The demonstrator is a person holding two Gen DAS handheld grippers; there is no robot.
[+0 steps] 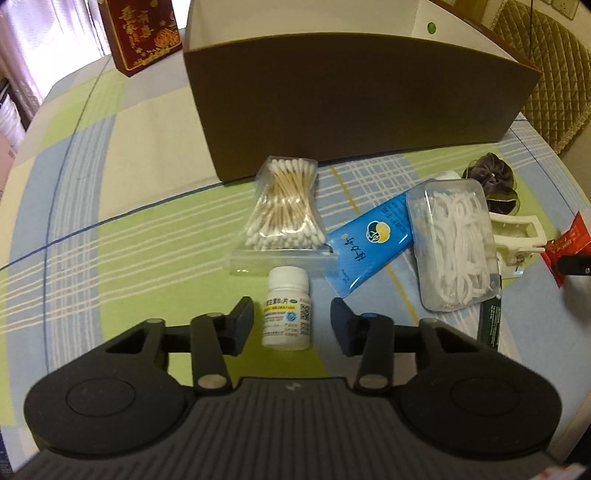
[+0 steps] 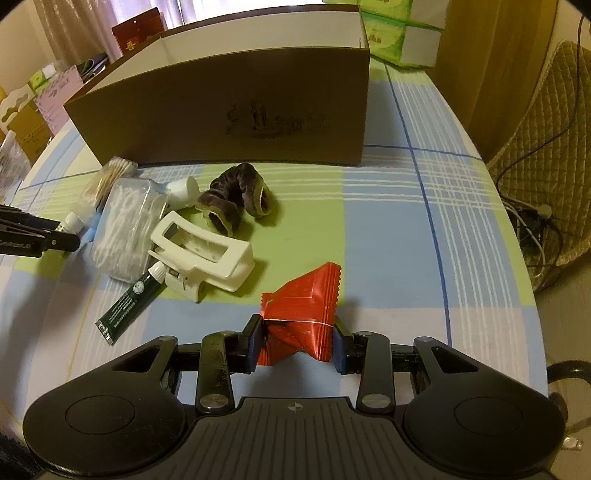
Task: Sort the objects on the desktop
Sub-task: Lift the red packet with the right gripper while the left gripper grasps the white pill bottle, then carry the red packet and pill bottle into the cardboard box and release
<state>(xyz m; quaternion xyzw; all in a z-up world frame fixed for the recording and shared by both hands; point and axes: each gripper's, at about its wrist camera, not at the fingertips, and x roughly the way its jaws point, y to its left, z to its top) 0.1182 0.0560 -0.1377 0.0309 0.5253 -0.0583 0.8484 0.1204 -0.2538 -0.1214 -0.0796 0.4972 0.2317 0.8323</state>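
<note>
My left gripper (image 1: 291,325) is open, its fingers on either side of a small white pill bottle (image 1: 286,308) that stands upright on the cloth, with a gap on each side. My right gripper (image 2: 297,345) is shut on a red snack packet (image 2: 301,315), which is pinched and creased between the pads. The brown cardboard box (image 1: 347,99) stands open at the back; it also shows in the right wrist view (image 2: 236,110). On the table lie a bag of cotton swabs (image 1: 282,206), a blue sachet (image 1: 369,243) and a clear box of floss picks (image 1: 456,243).
A white hair claw clip (image 2: 205,254), a dark green tube (image 2: 129,306), a dark velvet scrunchie (image 2: 232,201) and a small white cap (image 2: 183,192) lie on the checked tablecloth (image 2: 388,229). A red gift box (image 1: 142,31) stands back left. A quilted chair (image 2: 546,166) is on the right.
</note>
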